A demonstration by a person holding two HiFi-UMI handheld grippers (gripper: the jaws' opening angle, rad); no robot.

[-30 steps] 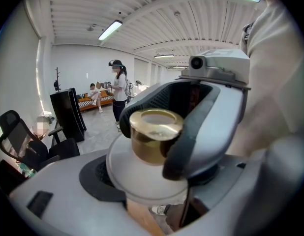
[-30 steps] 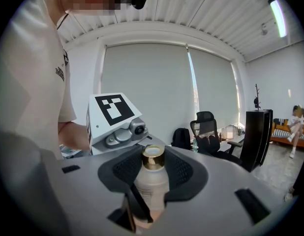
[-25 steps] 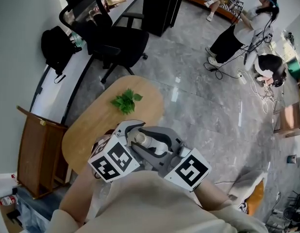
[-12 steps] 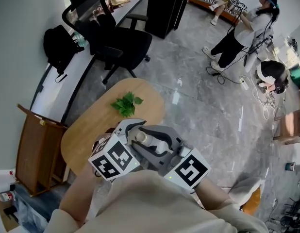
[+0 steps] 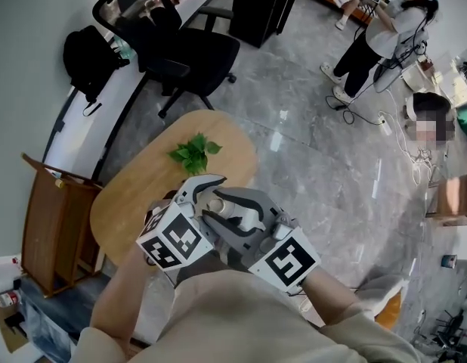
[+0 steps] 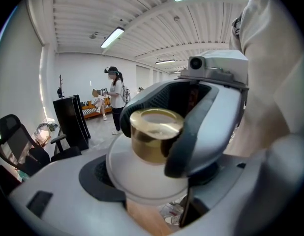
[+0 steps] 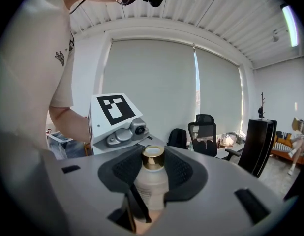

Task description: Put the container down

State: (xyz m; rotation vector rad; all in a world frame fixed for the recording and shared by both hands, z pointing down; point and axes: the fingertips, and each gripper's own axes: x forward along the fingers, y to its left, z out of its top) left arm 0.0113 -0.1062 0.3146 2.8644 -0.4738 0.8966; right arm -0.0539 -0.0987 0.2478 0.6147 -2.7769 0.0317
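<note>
A white bottle (image 5: pixel 216 204) with a gold cap is held upright above the near end of an oval wooden table (image 5: pixel 135 195). My left gripper (image 5: pixel 205 192) reaches in from the left. Its light grey jaws lie against the bottle's body (image 6: pixel 142 181), low down. My right gripper (image 5: pixel 235 215) comes from the right, its dark pads closed on the bottle (image 7: pixel 151 186) just under the gold cap (image 7: pixel 153 157). In the left gripper view the gold cap (image 6: pixel 154 134) stands up between the right gripper's jaws. The bottle's base is hidden.
A green leafy sprig (image 5: pixel 192 153) lies on the table's far half. A black office chair (image 5: pixel 184 51) and a backpack (image 5: pixel 86 59) stand beyond it by a long desk. A wooden stand (image 5: pixel 48 225) is left of the table. People (image 5: pixel 377 36) stand far right.
Both grippers keep the same hold on the bottle. The pair has drifted very slightly left and toward me over the table.
</note>
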